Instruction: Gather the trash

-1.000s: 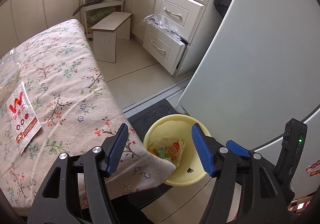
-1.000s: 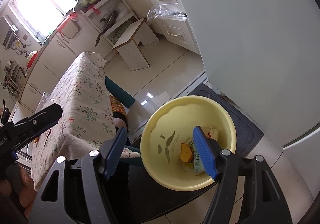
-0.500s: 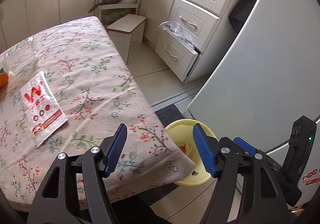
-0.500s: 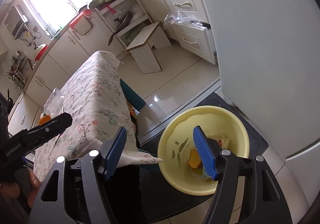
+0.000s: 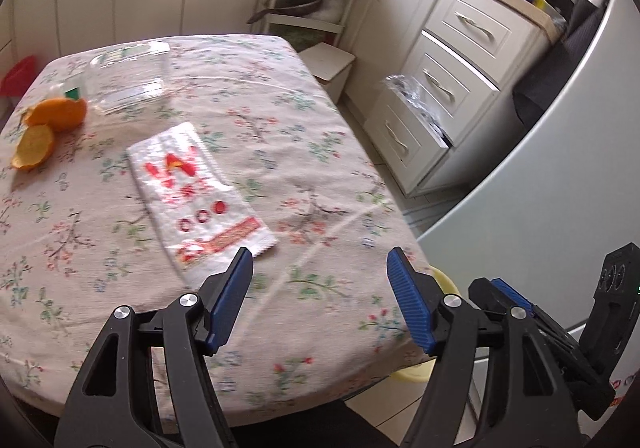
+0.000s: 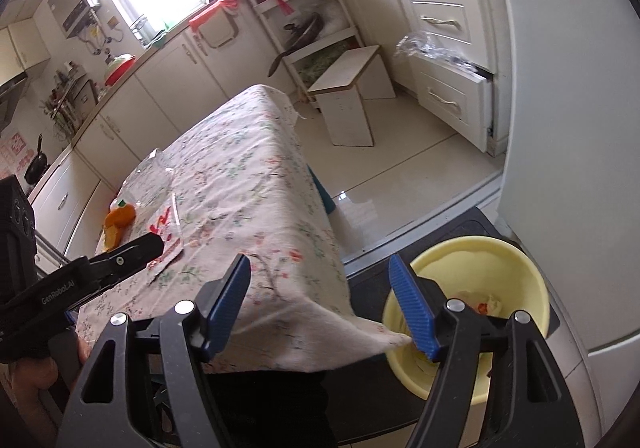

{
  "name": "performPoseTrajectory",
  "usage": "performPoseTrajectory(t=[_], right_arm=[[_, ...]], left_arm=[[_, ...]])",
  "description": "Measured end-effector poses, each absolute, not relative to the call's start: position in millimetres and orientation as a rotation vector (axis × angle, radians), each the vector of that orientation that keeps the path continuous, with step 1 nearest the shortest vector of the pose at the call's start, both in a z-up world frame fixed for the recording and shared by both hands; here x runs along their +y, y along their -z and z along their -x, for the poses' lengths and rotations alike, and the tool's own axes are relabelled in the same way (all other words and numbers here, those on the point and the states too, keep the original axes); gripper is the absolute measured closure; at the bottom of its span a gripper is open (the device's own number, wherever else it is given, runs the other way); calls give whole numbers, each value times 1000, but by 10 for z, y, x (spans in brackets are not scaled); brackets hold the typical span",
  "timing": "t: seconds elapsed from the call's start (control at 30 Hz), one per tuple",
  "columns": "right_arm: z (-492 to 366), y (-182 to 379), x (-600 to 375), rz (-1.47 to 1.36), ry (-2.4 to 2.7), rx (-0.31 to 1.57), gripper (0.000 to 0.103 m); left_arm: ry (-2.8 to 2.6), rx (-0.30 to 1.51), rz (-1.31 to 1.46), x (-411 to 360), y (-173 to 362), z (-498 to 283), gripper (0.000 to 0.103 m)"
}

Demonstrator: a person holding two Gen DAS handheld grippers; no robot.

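Observation:
A white and red wrapper (image 5: 200,196) lies flat on the floral tablecloth (image 5: 312,176). Orange peels (image 5: 48,128) and a clear plastic box (image 5: 128,76) lie further back on the left. My left gripper (image 5: 320,300) is open and empty, low over the near table edge, its left finger next to the wrapper's near corner. My right gripper (image 6: 320,304) is open and empty over the table corner. A yellow basin (image 6: 516,264) with wrappers inside stands on the floor by that corner; its rim shows in the left wrist view (image 5: 444,280).
A white fridge (image 5: 560,176) stands to the right of the table. White drawers (image 5: 440,88) with a plastic bag in one, and a small stool (image 6: 352,96), stand beyond. A black mat (image 6: 472,224) lies under the basin.
My left gripper has swung left from above the basin to over the table, towards the wrapper. My right gripper has drawn back and left from the basin. Both stayed open.

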State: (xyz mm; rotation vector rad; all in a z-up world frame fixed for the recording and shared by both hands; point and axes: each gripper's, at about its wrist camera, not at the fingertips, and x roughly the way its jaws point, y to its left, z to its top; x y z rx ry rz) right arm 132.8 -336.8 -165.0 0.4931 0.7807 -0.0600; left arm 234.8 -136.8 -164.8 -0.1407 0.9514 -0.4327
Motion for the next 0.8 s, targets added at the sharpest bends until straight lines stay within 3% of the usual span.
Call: performPoseTrajectory(t=[0.8], right_arm=[[-2382, 1515, -1767, -203, -241, 849, 18]], left_arm=[[91, 875, 360, 707, 1692, -2875, 34]])
